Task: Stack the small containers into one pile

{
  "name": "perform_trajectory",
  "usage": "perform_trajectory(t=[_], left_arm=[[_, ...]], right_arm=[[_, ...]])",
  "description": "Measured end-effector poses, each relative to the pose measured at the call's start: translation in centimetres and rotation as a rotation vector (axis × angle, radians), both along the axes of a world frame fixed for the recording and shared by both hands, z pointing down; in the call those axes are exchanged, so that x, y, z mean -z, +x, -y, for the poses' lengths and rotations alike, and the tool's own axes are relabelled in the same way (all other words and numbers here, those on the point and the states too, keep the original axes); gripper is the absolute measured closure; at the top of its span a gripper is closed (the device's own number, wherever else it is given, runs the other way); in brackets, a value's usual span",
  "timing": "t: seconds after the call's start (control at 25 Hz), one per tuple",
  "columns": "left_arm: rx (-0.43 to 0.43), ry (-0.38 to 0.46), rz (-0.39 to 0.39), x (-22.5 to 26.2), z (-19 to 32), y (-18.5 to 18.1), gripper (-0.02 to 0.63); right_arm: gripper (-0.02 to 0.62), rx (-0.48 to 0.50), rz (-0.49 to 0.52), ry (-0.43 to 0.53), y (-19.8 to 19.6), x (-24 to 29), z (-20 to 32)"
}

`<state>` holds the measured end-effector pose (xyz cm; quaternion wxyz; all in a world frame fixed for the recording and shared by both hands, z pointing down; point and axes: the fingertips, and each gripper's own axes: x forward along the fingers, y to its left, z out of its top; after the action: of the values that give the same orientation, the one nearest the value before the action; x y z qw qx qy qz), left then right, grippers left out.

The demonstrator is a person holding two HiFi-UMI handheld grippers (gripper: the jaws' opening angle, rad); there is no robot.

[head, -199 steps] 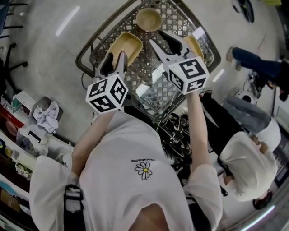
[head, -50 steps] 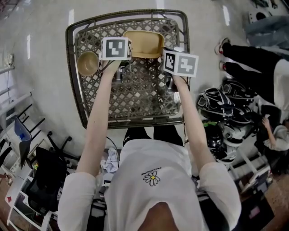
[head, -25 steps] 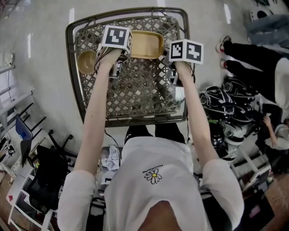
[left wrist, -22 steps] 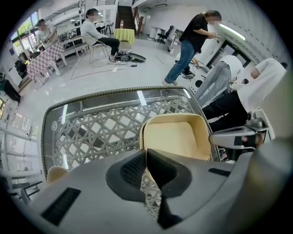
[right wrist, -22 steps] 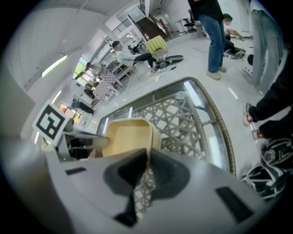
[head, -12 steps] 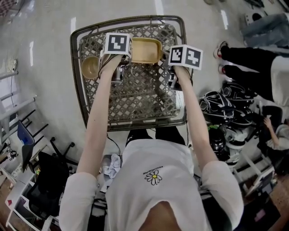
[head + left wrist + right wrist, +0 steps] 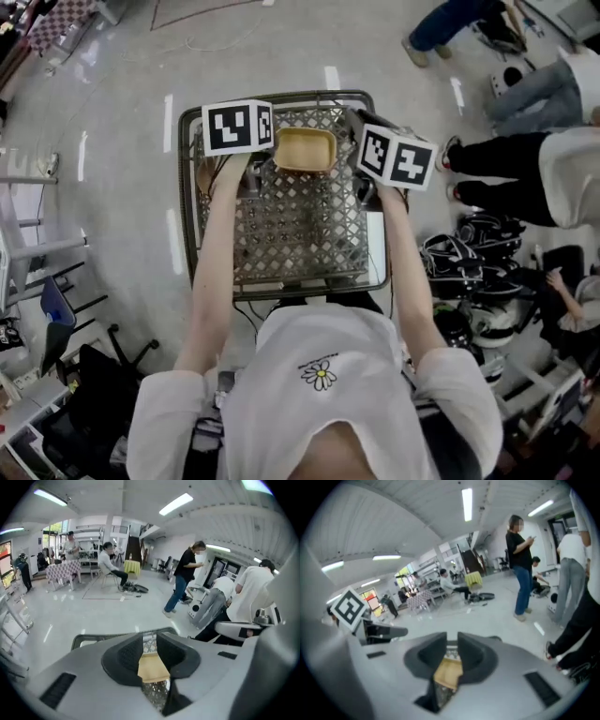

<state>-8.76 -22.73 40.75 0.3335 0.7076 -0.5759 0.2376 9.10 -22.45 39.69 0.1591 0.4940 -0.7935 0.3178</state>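
A tan rectangular container (image 7: 303,148) rests at the far end of the metal lattice table (image 7: 291,234). Whether a second one is nested in it I cannot tell. My left gripper (image 7: 239,129) hangs just left of it and my right gripper (image 7: 394,155) just right, both raised off the table. In the left gripper view the left gripper (image 7: 150,644) has its jaws opening, with only the container (image 7: 152,667) far below the gap. The right gripper (image 7: 452,656) has its jaws apart, with the container (image 7: 449,673) beyond them, untouched. The small round bowl is hidden.
The table's dark rim (image 7: 187,206) rings the lattice. Someone's legs (image 7: 497,155) and a heap of black bags (image 7: 469,258) are on the floor to the right. A chair base (image 7: 122,356) stands at lower left. People (image 7: 185,581) stand and sit across the room.
Both grippers held the tan container a second ago; their jaws have since parted and they have lifted away from it. The round bowl at the left has gone out of sight.
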Motion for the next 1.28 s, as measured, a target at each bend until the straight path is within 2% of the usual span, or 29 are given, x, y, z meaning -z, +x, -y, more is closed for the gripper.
perform_trajectory(t=[0.16,0.24,0.4,0.44,0.52,0.6,0.64,0.76,0.84,1.04,1.28], left_arm=[[0.054,0.343,0.014,9.9,-2.0,-1.0,0.506],[0.072,0.476,0.009,13.8,-3.8,-1.2,0.522],[0.024,0.78,-0.064,20.3,-8.2,0.2,0.525],[0.014,0.843,-0.069,21.3,-9.2,0.6,0.533],[0.024,0.919,-0.036,21.9,-11.1,0.9,0.542],[0.075,0.96,-0.005,21.2,-13.0,0.6,0.552],[0.104,0.965,-0.013,20.7,-13.7,0.3,0.556],[0.175,0.938,-0.1,18.8,-15.5,-0.3,0.578],[0.21,0.918,-0.114,17.8,-16.4,-0.8,0.58],[0.19,0.91,0.004,16.2,-17.4,-1.2,0.581],[0.218,0.894,0.029,15.4,-17.3,-1.8,0.581]], right_arm=[[0.516,-0.01,0.009,0.248,-0.2,8.3,-1.9],[0.52,-0.008,0.008,0.358,-0.4,11.6,-3.3],[0.536,0.032,0.035,0.528,-1.3,15.5,-7.1],[0.538,0.035,0.032,0.573,-1.5,16.1,-7.9],[0.54,0.039,0.004,0.66,-1.9,16.5,-9.4],[0.543,0.047,-0.041,0.71,-2.4,15.8,-10.7],[0.546,0.052,-0.054,0.715,-2.7,15.3,-11.3],[0.552,0.045,-0.035,0.693,-3.3,13.8,-13.3],[0.557,0.029,-0.018,0.676,-3.4,13.2,-14.5],[0.563,0.041,-0.012,0.672,-4.0,12.4,-16.0],[0.565,0.023,-0.027,0.665,-3.2,11.6,-15.5]])
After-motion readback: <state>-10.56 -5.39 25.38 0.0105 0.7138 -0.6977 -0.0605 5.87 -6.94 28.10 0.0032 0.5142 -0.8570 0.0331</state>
